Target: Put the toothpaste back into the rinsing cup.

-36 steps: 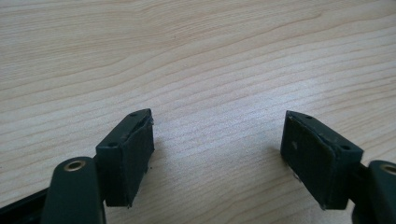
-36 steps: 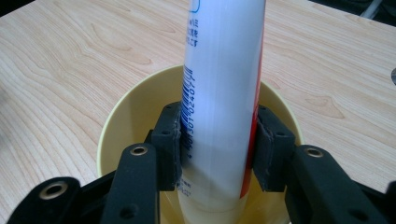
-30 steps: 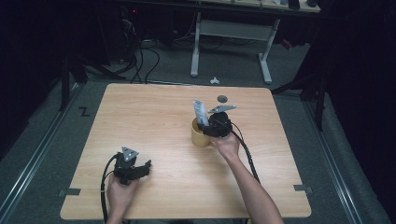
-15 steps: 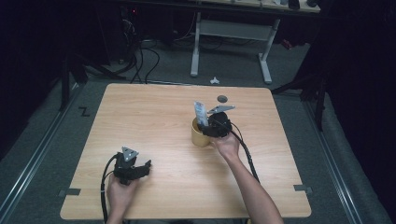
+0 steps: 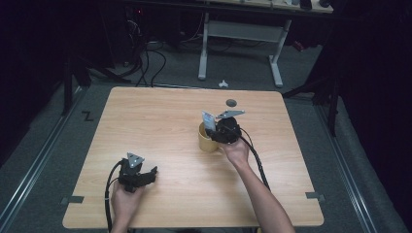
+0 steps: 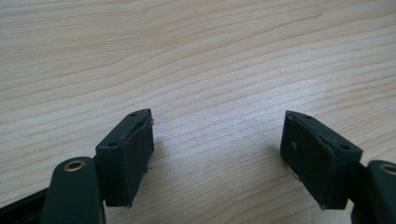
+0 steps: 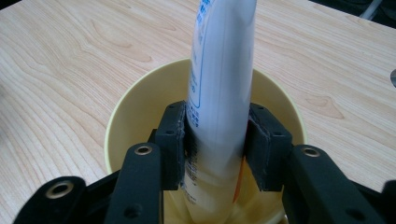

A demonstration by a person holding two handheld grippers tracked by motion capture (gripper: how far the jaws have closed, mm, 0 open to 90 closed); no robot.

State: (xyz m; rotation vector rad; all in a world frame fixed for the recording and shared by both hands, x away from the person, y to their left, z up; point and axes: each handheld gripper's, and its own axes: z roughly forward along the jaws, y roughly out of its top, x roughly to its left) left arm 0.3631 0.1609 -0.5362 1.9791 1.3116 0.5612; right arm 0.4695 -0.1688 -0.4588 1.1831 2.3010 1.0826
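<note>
Looks like lab or test room, not home. Light wood table (image 5: 160,126) alone in middle, dark all round. Grey carpet floor (image 5: 43,160) with metal rails (image 5: 34,165) running along both sides of table. At 12 o'clock, white-legged desk frame (image 5: 240,36); at 11 o'clock, cable tangle (image 5: 145,58) on floor. Tape marks on floor at 9 o'clock (image 5: 87,115). Black stands (image 5: 68,82) at 10 and 2 o'clock. Bare, rigged-up recording space.
</note>
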